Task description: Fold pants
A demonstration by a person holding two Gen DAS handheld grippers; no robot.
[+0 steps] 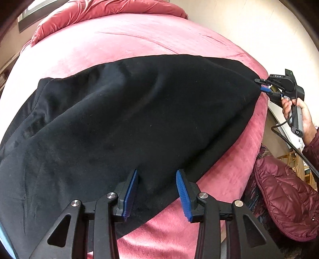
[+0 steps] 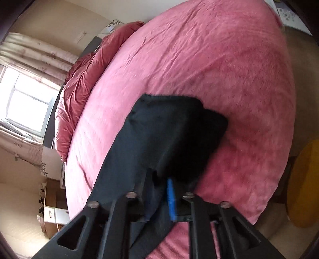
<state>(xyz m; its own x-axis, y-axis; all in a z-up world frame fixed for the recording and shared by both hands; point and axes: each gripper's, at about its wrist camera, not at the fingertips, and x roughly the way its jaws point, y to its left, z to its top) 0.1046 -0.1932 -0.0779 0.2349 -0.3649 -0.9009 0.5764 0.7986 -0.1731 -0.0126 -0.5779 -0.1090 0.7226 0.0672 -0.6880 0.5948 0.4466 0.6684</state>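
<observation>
A: From the left wrist, what lies ahead?

B: Black pants [image 1: 123, 119] spread across a pink bedspread [image 1: 139, 39]. The left gripper [image 1: 157, 191] hangs over their near edge, its blue pads standing apart with the cloth beneath the gap, not pinched. Nothing is gripped there.

A: And the far end?

B: At the right, the right gripper [image 1: 264, 86] meets the pants' far corner. It is small in this view; a blue pad shows at the cloth's tip, but whether it presses I cannot tell. A hand [image 1: 299, 111] holds its handle, with a cable trailing down. A maroon quilted jacket [image 1: 285, 195] fills the lower right corner, partly cut off by the picture's edge.

A: What is hidden on the left?

B: The pants run out of view at the lower left, so their full shape is unclear. A red duvet [image 1: 99, 12] is bunched at the head of the bed.

A: Now the right wrist?

B: Blurred. The pants [image 2: 169, 135] drape over the right gripper [image 2: 159, 195] and cover its left finger. One blue pad shows, cloth lying against it; the jaws stand a little apart, but whether they press the cloth I cannot tell. Beyond, the bedspread [image 2: 219, 59], the duvet [image 2: 83, 79], and a bright window [image 2: 26, 103].
</observation>
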